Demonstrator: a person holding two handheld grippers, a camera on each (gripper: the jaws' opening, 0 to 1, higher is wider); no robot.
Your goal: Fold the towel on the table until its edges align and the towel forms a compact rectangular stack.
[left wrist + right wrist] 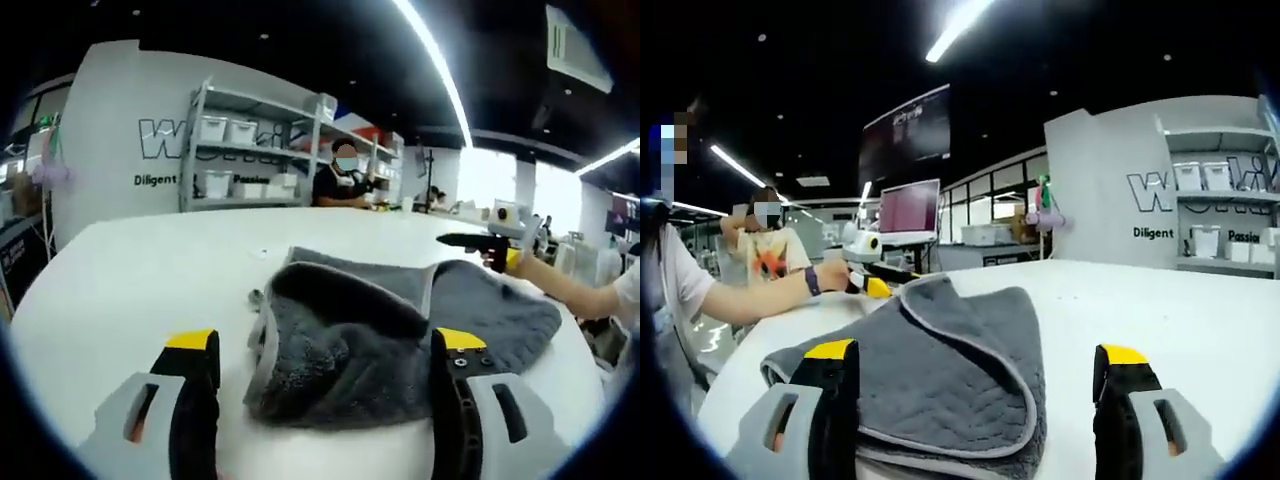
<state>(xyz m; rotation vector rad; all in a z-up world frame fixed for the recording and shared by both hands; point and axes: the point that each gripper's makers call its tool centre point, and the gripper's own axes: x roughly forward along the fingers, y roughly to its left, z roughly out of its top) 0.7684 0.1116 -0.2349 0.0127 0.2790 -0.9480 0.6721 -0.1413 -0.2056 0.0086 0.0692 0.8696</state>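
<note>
Left gripper (pixel 325 385): its two yellow-tipped jaws stand spread wide and hold nothing; they hover low over the table, the near rumpled edge of the towel lying between them.
Right gripper (pixel 975 400): its jaws are likewise wide apart and empty, raised just above the near hem of the towel in the right gripper view.
Towel (pixel 390 335): a grey towel with a paler trimmed border, lying loosely doubled on the white table (pixel 140 280); one flap is turned back over the rest, the layers are skewed and the edges do not line up.
Towel relative to fingers: in both views the cloth sits between and just ahead of the jaws, apart from them as far as can be seen; no corner is pinched.
Progress: judged from the lie of the cloth, the fold is partial and untidy, not yet a compact rectangle.
Risk, grip: closing on the bunched flap may catch a single layer or several at once, so the fold would drag crooked.
Risk, slide: the tabletop looks smooth, so a one-sided pull could shift the whole towel rather than fold it.
Risk, surroundings: another person's hand holding a dark tool (pixel 490 243) hovers near the towel's far side and could get in the way.
</note>
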